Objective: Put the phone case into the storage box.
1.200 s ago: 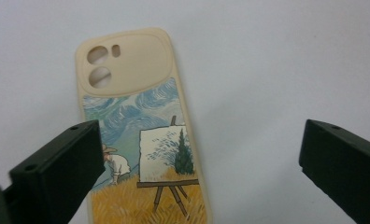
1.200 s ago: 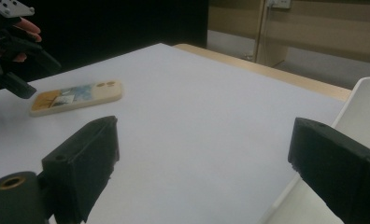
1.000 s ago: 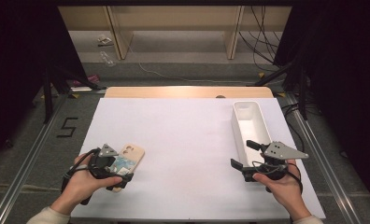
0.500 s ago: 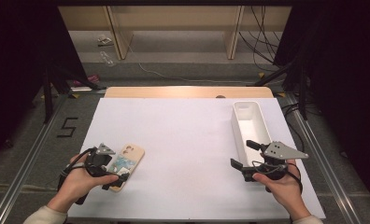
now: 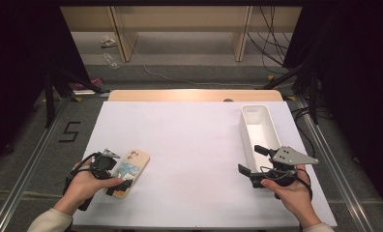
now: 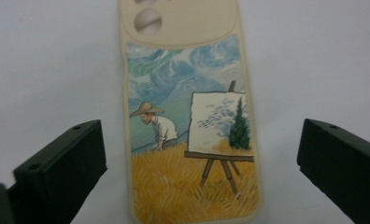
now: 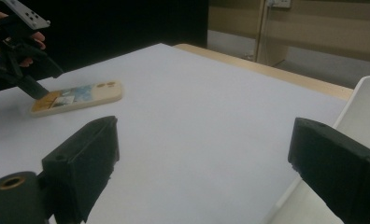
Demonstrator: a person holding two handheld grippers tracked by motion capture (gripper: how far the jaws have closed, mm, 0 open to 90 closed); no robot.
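A cream phone case (image 5: 132, 167) printed with a painter at an easel in a wheat field lies flat on the white table at the front left. My left gripper (image 5: 118, 185) hovers over the case's near end. In the left gripper view its jaws stand wide open on either side of the case (image 6: 192, 140), with a gap on both sides, touching nothing. My right gripper (image 5: 251, 159) is held at the front right, open and empty, level over the table. In the right gripper view (image 7: 206, 135) it looks across at the case (image 7: 78, 99) and the other hand.
A long white bin (image 5: 257, 126) stands at the right of the table, just beyond my right gripper, and its wall (image 7: 367, 100) is close to the right jaw. A wooden strip (image 5: 194, 95) borders the table's far edge. Dark curtains and floor rails flank both sides.
My left hand has drawn back slightly toward the front left, so more of the phone case lies uncovered. The case and my right gripper have stayed in place.
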